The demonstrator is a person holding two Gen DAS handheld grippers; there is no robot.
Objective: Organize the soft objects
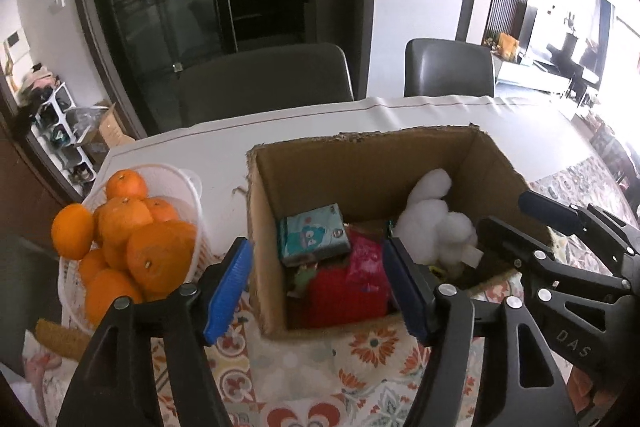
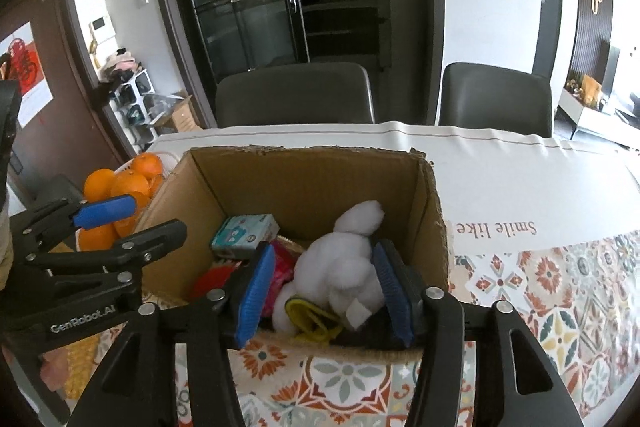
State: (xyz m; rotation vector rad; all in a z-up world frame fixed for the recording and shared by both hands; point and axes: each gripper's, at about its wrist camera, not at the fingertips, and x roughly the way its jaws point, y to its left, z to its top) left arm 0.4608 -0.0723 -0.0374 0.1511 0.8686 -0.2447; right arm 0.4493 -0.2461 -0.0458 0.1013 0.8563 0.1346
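Note:
An open cardboard box (image 1: 360,155) (image 2: 304,171) stands on the patterned tablecloth. Inside lie a white plush rabbit (image 1: 436,223) (image 2: 344,267), a teal tissue pack (image 1: 314,239) (image 2: 244,231), a pink packet (image 1: 366,259), a red soft item (image 1: 340,299) and a yellow item (image 2: 310,319). My left gripper (image 1: 316,291) is open and empty at the box's near left wall. My right gripper (image 2: 326,295) is open inside the box, its blue pads on either side of the rabbit; whether they touch it I cannot tell. It also shows in the left wrist view (image 1: 508,223).
A white basket (image 1: 188,187) piled with oranges (image 1: 156,255) stands left of the box. A corn cob (image 1: 60,339) lies near the basket. Two dark chairs (image 2: 296,95) stand behind the table. White cloth (image 2: 520,187) covers the far tabletop.

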